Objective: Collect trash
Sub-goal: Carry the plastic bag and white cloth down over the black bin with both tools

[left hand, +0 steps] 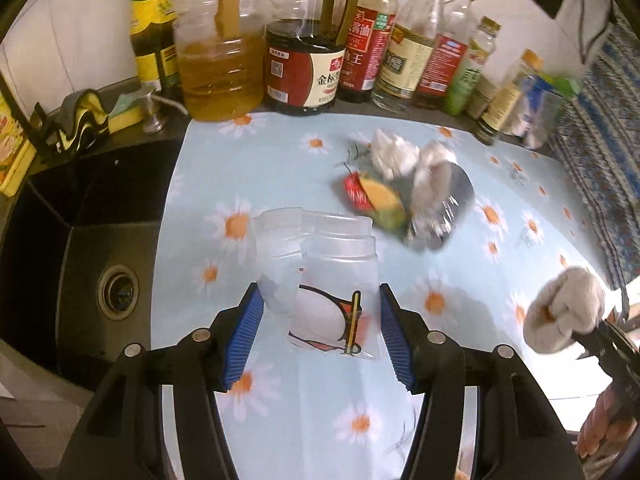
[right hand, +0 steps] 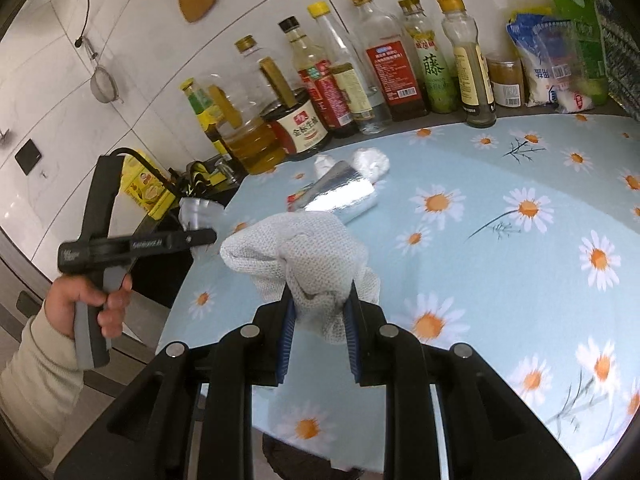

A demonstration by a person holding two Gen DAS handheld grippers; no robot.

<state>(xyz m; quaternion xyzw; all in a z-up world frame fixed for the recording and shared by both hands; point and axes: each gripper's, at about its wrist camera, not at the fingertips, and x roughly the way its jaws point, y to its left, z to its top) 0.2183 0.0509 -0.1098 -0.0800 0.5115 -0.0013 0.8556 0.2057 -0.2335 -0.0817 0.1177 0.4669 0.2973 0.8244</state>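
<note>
Your tabletop (right hand: 500, 248) is the biggest thing here: a smooth, glossy sheet of pale blue printed with white and orange daisies. To its left sits a sink (left hand: 80, 240), dark and matte, with a round metal drain. Along the tiled wall stands a row of bottles (right hand: 384, 76), glass and clear plastic, tall and narrow-necked, beside a squat jug of amber oil (left hand: 218, 76).

Near the middle of the tabletop lies a pile of trash (left hand: 404, 196): a shiny, crinkled silver foil wrapper, two balls of crumpled white paper, and a red and yellow scrap, all touching one another.

Your left tool (left hand: 320, 328) has its ribbed blue pads pressed on the sides of clear plastic cups (left hand: 320, 264), thin-walled and round-rimmed, with a printed label; they are held above the tabletop.

Your right tool (right hand: 320, 316) is pressed together on a wad of cloth (right hand: 308, 264), white, soft and bunched, with a fine waffle weave, raised above the tabletop just before the foil wrapper.
</note>
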